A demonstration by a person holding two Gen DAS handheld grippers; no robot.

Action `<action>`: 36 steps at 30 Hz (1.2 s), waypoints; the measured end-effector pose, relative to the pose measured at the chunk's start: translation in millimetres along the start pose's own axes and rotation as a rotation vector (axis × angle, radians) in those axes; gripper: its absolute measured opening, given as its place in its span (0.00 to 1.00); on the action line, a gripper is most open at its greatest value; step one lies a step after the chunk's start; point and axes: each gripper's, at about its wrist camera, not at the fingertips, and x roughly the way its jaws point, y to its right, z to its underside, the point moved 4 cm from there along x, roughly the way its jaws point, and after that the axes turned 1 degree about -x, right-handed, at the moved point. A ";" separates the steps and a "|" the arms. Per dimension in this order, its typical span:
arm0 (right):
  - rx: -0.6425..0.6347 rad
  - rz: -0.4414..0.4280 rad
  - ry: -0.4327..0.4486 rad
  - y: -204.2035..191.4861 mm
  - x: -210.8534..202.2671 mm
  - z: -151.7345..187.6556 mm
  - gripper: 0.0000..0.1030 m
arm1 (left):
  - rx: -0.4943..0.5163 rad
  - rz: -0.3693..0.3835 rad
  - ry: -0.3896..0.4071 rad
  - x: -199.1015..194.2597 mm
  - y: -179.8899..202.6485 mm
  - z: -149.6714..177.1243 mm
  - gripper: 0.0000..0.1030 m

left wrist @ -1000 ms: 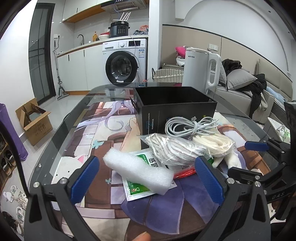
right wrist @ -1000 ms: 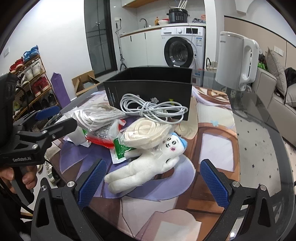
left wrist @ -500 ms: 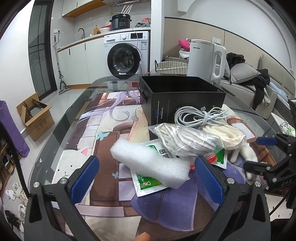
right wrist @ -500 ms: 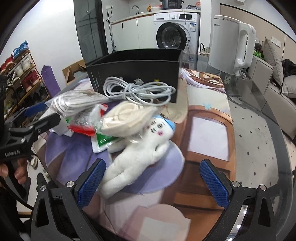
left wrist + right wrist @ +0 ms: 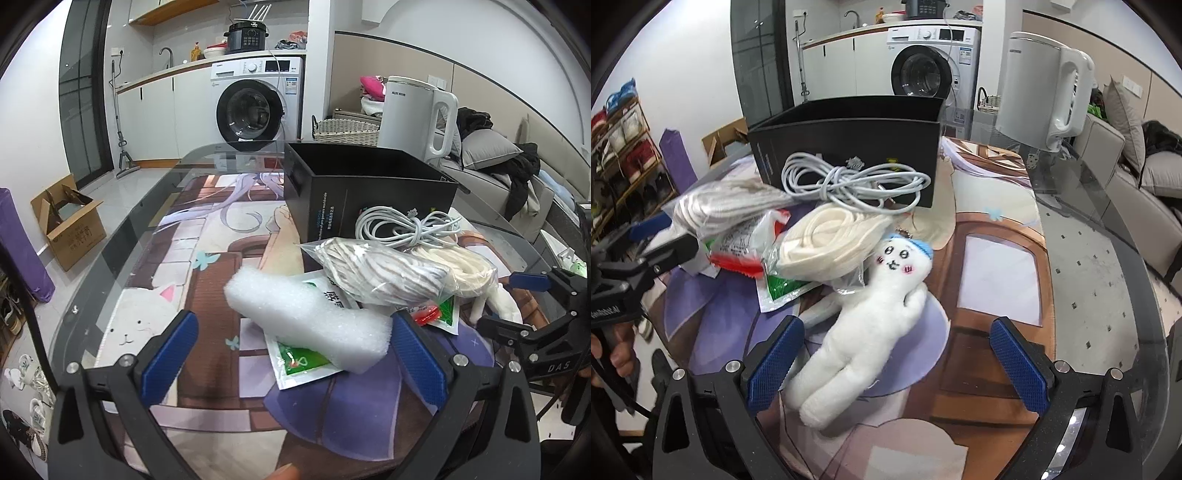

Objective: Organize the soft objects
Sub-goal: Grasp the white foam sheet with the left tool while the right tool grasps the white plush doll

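**Open hand-held grippers over a pile of soft things**

The right hand-held gripper is spread wide with nothing held; the white plush doll with a blue cap lies on the table between its blue pads. The left hand-held gripper, equally wide, frames a white foam block resting on a green-and-white sachet. A black open box stands behind.

I see a white plush toy with blue cap, pink cheeks. Foam block white. Box black. Cable pale grey. Rope bundle cream; other bundle white with grey streaks. Sachet green-white. Both jaws' pads blue, frames black. Surface mat brown and purple cartoon print.
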 end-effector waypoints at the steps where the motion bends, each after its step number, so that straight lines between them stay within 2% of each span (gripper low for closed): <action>1: -0.001 0.005 -0.004 2.2 -0.5 0.0 1.00 | -0.006 0.002 -0.003 -0.9 -2.0 -0.4 1.00; 8: 0.023 0.023 -0.015 20.2 -4.0 5.1 1.00 | -0.032 -0.015 -0.003 -7.2 -18.6 3.2 1.00; 18: 0.016 -0.009 0.021 19.8 -2.8 1.0 0.72 | -0.062 -0.005 -0.042 6.5 -21.1 8.7 0.98; 21: 0.002 -0.014 0.029 13.9 -4.2 0.5 0.66 | -0.074 -0.006 -0.067 12.3 -23.8 11.6 0.90; 22: -0.005 -0.019 0.032 12.2 -4.5 0.0 0.64 | -0.078 -0.011 -0.076 14.4 -25.4 13.0 0.85; 23: -0.012 -0.026 0.036 10.8 -4.8 0.1 0.58 | -0.069 -0.022 -0.066 13.6 -25.8 13.2 0.80; 25: -0.027 -0.035 0.040 7.7 -6.8 1.2 0.52 | -0.061 -0.029 -0.065 13.9 -26.6 13.1 0.74; 27: -0.034 -0.046 0.041 5.5 -8.7 1.8 0.38 | -0.067 -0.026 -0.054 11.7 -28.9 13.3 0.60; 29: -0.034 -0.044 0.043 5.3 -10.1 2.1 0.31 | -0.074 -0.012 -0.049 10.7 -31.7 12.6 0.36; 31: -0.025 -0.046 0.047 8.0 -10.9 2.8 0.27 | -0.081 -0.008 -0.049 10.3 -33.2 11.9 0.36; 36: -0.028 -0.045 0.052 8.7 -12.7 5.3 0.26 | -0.059 0.008 -0.022 5.4 -27.4 9.6 0.35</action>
